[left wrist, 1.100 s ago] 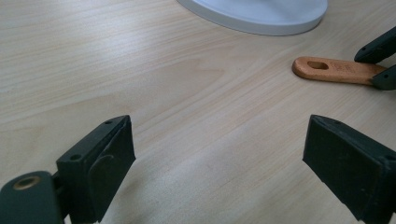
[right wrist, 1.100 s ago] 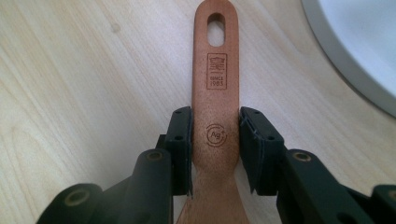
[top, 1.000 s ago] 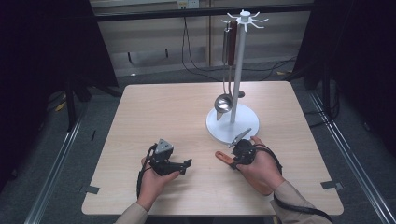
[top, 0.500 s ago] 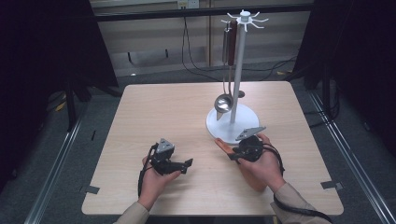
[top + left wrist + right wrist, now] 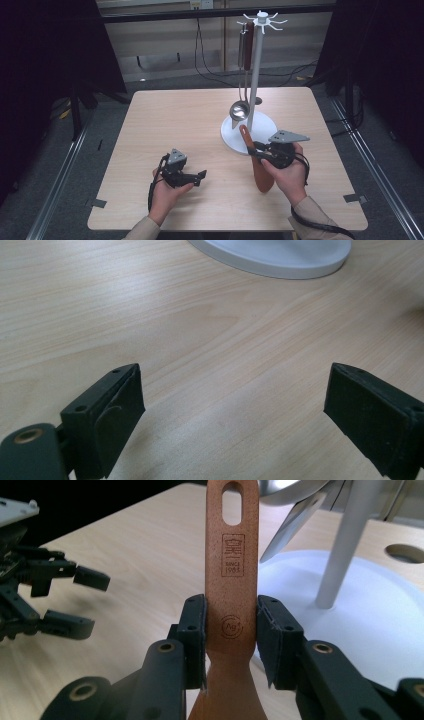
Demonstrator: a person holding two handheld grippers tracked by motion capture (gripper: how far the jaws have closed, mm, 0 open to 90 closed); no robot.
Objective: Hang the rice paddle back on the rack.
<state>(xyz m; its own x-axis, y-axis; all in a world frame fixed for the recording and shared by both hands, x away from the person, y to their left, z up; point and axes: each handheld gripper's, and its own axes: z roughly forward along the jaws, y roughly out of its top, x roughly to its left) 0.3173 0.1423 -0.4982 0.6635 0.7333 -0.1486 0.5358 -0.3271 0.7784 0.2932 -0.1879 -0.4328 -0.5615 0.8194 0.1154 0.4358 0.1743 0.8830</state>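
Free room and obstacles, high view, clock directions taken from the table [image 5: 165,115] centre. The white round stand base [image 5: 227,136] with its upright pole [image 5: 255,75] blocks the 2 o'clock sector; a metal ladle [image 5: 240,107] and a brown-handled utensil [image 5: 248,47] hang beside the pole, narrowing passage on its 9 o'clock side. The wooden spatula [image 5: 260,167], clamped in the right gripper [image 5: 256,152], lies across the 4 o'clock approach — its handle end reaches the base rim. The left gripper [image 5: 200,177], jaws apart, occupies 7 o'clock. Bare tabletop runs from 9 through 12 o'clock — the widest open passage. A narrower lane lies between the two grippers at 6 o'clock.
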